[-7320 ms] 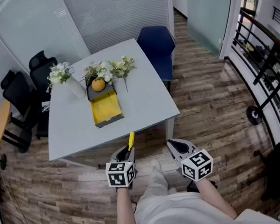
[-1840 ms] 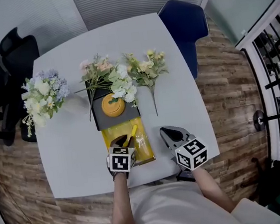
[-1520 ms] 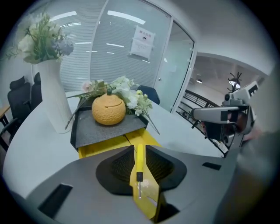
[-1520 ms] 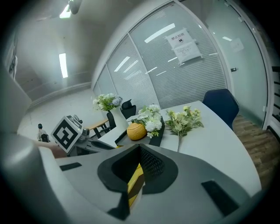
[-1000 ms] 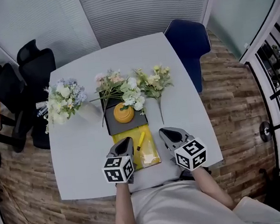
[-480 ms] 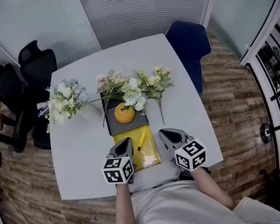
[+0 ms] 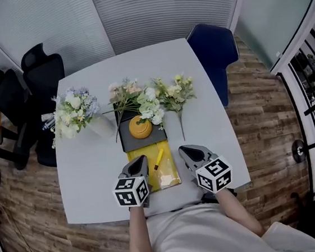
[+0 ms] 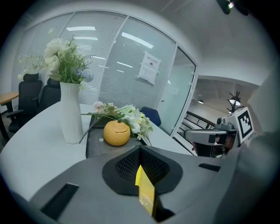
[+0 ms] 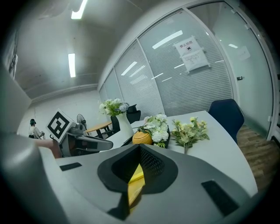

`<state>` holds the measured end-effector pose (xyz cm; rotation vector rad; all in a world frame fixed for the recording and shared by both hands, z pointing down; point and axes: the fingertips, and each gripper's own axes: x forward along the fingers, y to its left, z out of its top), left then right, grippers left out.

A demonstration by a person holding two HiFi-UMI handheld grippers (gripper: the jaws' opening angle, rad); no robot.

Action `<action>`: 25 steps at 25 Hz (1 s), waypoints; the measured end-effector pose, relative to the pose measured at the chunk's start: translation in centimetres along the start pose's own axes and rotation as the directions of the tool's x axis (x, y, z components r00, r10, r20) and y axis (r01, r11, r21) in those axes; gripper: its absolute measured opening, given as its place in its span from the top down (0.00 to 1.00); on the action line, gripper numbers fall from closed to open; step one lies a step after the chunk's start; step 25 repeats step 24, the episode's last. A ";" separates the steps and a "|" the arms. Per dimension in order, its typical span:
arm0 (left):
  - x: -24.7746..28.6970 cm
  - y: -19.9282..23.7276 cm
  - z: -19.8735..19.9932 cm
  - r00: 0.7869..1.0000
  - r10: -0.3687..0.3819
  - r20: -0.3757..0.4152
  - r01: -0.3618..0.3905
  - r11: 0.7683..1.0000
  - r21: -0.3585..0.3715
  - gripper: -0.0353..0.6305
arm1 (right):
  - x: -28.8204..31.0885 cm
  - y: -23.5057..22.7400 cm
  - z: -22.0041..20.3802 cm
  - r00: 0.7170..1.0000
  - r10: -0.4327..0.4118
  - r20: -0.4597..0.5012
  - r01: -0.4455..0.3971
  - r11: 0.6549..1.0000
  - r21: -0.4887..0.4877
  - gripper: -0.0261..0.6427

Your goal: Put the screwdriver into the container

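The screwdriver (image 7: 158, 158) lies inside the yellow container (image 7: 170, 176) on the table (image 7: 92, 175), between my two claws and touching neither of them. My left claw (image 7: 139, 164) is over the left edge of the container, with the jaws closed together and nothing held. My right claw (image 7: 188, 152) is just beside the right edge of the container, also closed and empty.

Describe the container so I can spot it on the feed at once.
On the white table, look at the middle of the edge nearest the person. The container is the shallow open tray there, directly on the person's side of the dark tray with the round orange pot. It alone is bright yellow, and a yellow-handled screwdriver lies in it.
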<state>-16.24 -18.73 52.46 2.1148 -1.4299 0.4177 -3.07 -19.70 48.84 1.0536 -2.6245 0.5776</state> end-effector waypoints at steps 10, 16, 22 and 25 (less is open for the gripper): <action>0.1 -0.1 -0.3 1.000 -0.001 -0.008 0.001 1.000 -0.002 0.94 | -0.1 -0.2 -0.2 1.000 -0.001 0.000 0.001 1.000 0.009 0.94; 0.1 -0.1 -0.5 1.000 -0.003 -0.014 0.003 1.000 0.002 0.94 | -0.3 -0.2 -0.4 1.000 -0.005 -0.001 0.005 1.000 0.010 0.94; 0.0 -0.2 -0.7 1.000 -0.009 -0.023 0.009 1.000 0.005 0.94 | -0.4 -0.2 -0.6 1.000 -0.007 -0.004 0.007 1.000 0.011 0.94; 0.1 -0.3 -0.9 1.000 -0.013 -0.029 0.013 1.000 0.006 0.94 | -0.3 -0.1 -0.6 1.000 -0.006 -0.004 0.006 1.000 0.013 0.94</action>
